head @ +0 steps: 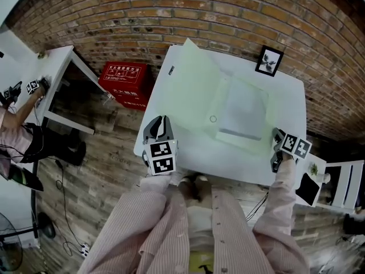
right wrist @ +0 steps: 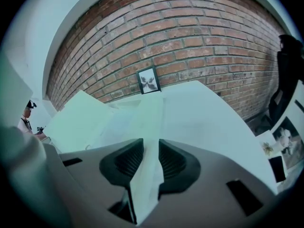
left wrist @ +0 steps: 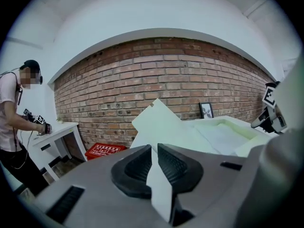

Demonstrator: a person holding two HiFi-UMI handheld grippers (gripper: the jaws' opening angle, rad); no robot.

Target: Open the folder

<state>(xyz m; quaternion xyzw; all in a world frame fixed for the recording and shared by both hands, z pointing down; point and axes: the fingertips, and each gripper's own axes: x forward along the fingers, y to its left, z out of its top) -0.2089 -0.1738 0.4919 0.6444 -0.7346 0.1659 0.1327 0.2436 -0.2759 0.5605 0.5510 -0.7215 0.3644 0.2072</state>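
- Pale-green folder (head: 197, 93): lying opened out at the centre of the white table (head: 288, 90). Cover tilted up toward 10 o'clock, back leaf flat toward 4 o'clock, a paler sheet resting inside.
- Left gripper (head: 162, 120): sitting at the table's 7 o'clock edge, just beside the near corner of the raised cover. In the left gripper view, pads (left wrist: 142, 165) narrowly parted and released. Only a pale sliver showing in the slit, the cover (left wrist: 159, 122) standing well ahead toward 12 o'clock.
- Right gripper (head: 278, 137): placed at the table's 4 o'clock edge, at the folder's near right corner. In the right gripper view, clenched (right wrist: 151, 148) on a thin pale-green edge that runs up out of the gap into the folder (right wrist: 83, 118).
- Striped pink sleeves (head: 142, 221): reaching from 6 o'clock up to both tools.
- Framed picture (head: 269, 60): upright at the table's 1 o'clock corner, against the brick wall (head: 171, 10); seen again at 12 o'clock in the right gripper view (right wrist: 148, 81).
- Red crate (head: 124, 81): on the wooden floor (head: 97, 170), at 9 o'clock from the table.
- Second person (left wrist: 12, 118): standing at a white desk (left wrist: 59, 132), far off at 9 o'clock.
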